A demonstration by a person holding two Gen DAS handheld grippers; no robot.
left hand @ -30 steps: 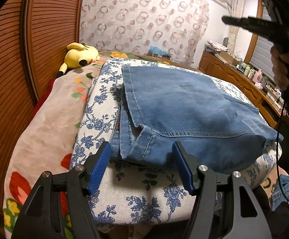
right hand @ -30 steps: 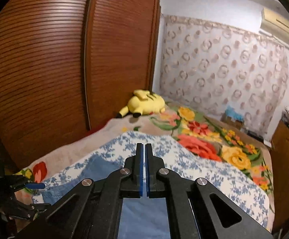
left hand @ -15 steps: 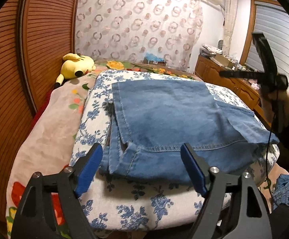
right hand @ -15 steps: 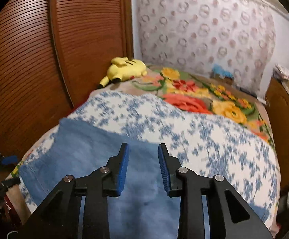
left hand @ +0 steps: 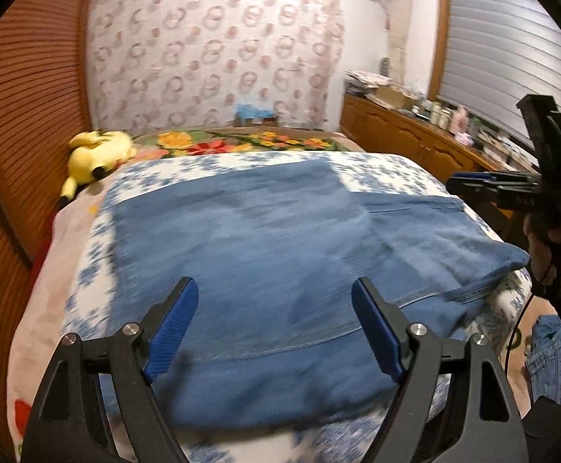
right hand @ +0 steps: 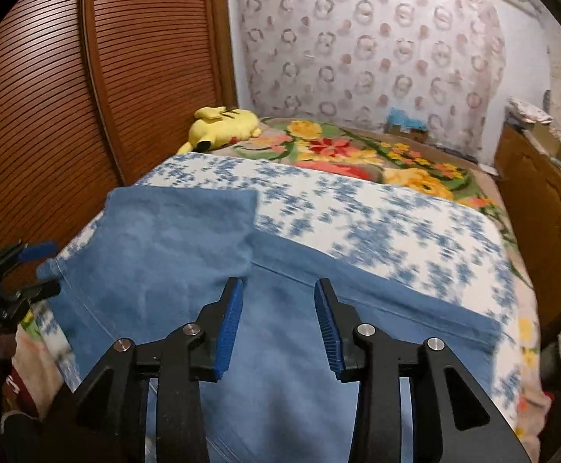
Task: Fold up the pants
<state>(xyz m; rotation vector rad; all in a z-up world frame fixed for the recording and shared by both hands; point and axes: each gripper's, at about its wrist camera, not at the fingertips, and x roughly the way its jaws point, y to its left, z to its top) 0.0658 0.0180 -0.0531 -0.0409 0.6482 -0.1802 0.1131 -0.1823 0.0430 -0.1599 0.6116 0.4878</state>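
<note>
Since a second ago both views have slid across the folded blue denim pants [left hand: 280, 270], and the right gripper [right hand: 278, 328], then pressed together, is opening over bare denim, pinching nothing. The left gripper [left hand: 274, 320] is spread wide, empty, above the near edge. The pants lie flat on the blue-flowered white quilt [right hand: 396, 216], mid-frame, apparently released to settle; their long axis runs left-right in the left view.
</note>
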